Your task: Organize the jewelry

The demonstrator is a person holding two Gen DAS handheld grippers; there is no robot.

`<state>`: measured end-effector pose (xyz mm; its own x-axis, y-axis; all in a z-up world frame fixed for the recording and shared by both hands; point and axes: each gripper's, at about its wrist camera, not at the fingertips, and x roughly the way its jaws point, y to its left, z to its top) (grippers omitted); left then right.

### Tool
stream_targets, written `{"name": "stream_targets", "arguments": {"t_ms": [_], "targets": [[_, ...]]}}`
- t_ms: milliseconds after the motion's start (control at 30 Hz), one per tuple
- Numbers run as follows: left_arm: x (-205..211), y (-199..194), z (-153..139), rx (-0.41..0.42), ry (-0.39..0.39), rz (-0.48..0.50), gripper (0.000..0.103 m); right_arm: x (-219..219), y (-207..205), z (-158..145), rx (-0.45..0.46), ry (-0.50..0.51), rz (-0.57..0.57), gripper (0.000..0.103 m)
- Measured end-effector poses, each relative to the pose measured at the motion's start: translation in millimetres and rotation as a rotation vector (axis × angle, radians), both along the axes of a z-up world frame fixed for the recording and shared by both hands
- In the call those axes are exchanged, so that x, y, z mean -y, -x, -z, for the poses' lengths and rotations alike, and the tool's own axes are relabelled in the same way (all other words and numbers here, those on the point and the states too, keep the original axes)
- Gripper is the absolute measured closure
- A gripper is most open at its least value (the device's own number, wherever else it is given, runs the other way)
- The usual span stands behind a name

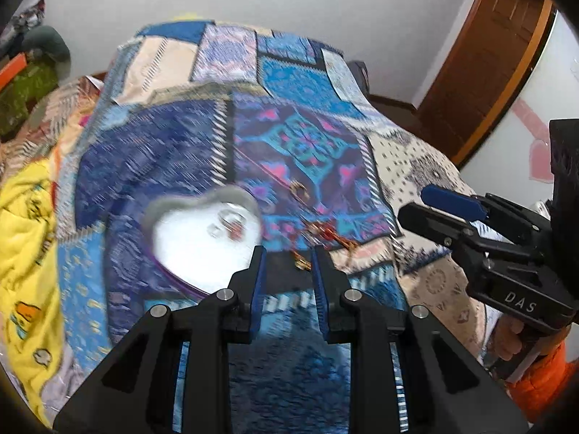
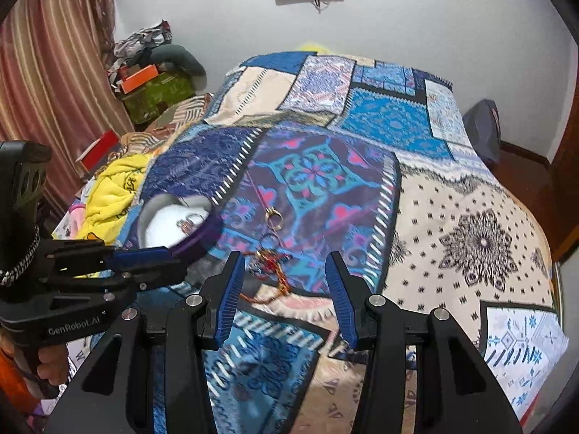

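A heart-shaped jewelry box point(image 1: 202, 238) with white lining lies open on the patchwork bedspread, with rings point(image 1: 228, 222) inside; it also shows in the right wrist view point(image 2: 170, 228). Loose jewelry lies right of it: a gold ring point(image 2: 274, 217) on a thin red cord, a silver ring point(image 2: 270, 241), and a red-and-gold thread bracelet point(image 2: 269, 264). My left gripper point(image 1: 288, 253) is open and empty just before the box's right edge. My right gripper point(image 2: 286, 264) is open and empty, hovering over the bracelet.
The bedspread point(image 2: 452, 217) covers the whole bed. A yellow blanket point(image 2: 112, 191) is bunched at the left. Boxes and clothes point(image 2: 152, 72) pile near a striped curtain point(image 2: 47, 72). A wooden door point(image 1: 485, 54) stands at the right.
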<state>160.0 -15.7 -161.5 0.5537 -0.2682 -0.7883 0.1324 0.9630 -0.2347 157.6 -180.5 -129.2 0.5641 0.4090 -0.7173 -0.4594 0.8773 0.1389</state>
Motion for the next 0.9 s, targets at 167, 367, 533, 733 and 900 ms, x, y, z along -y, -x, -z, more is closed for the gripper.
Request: {"name": "stream_targets", "arguments": {"t_ms": [167,367,533,733,900], "targets": [[20,-1,16,-0.058,0.021,0.031,0.08,8,-4,14,-0.022,0.032,0.004,0.06],[32,-12,37,-0.103,-0.003,0.022,0.08,16,-8,30,-0.054,0.049,0.007,0.06],[37,-26,50,-0.103,-0.054,-0.015,0.08,21,-12,38,-0.077,0.041,0.015,0.06],[45,-35,61,-0.07,-0.133,-0.041,0.088,25,-18,42,-0.095,0.027,0.026,0.06],[53,-34,61,-0.054,-0.156,-0.015,0.101,28,-16,38,-0.085,0.022,0.029,0.06]]}}
